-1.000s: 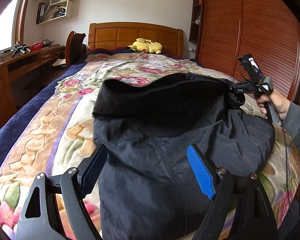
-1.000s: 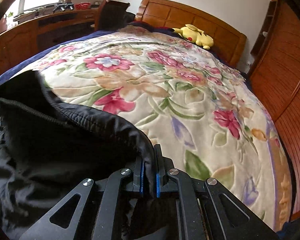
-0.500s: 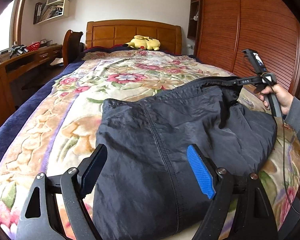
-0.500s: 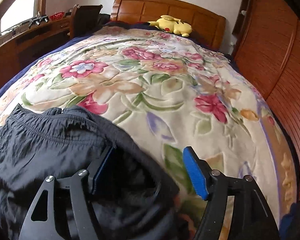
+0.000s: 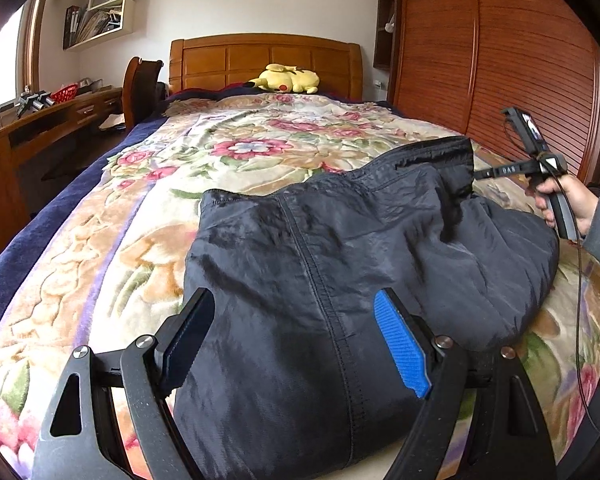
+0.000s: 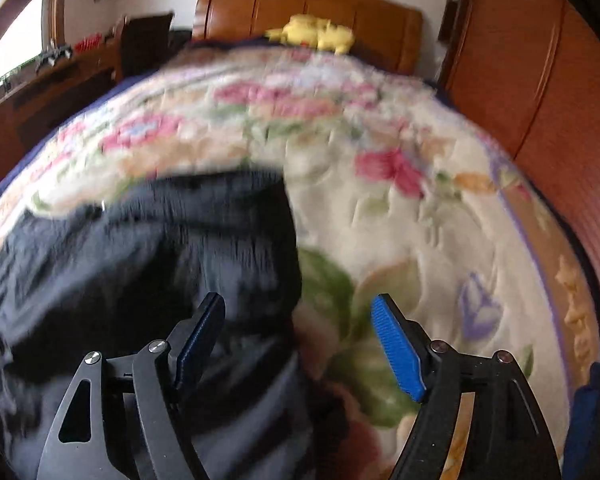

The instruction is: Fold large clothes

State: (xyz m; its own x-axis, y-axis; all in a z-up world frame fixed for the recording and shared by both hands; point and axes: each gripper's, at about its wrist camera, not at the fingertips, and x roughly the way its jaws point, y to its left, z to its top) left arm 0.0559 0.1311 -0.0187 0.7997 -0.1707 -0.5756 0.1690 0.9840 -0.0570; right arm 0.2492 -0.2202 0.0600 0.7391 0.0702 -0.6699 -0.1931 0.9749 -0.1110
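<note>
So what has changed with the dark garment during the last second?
The right gripper let go of the dark garment, and its raised edge dropped flat onto the floral blanket. The left gripper stayed open over the garment.

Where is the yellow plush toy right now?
In the left wrist view, the yellow plush toy lies at the far end of the bed, against the wooden headboard.
</note>
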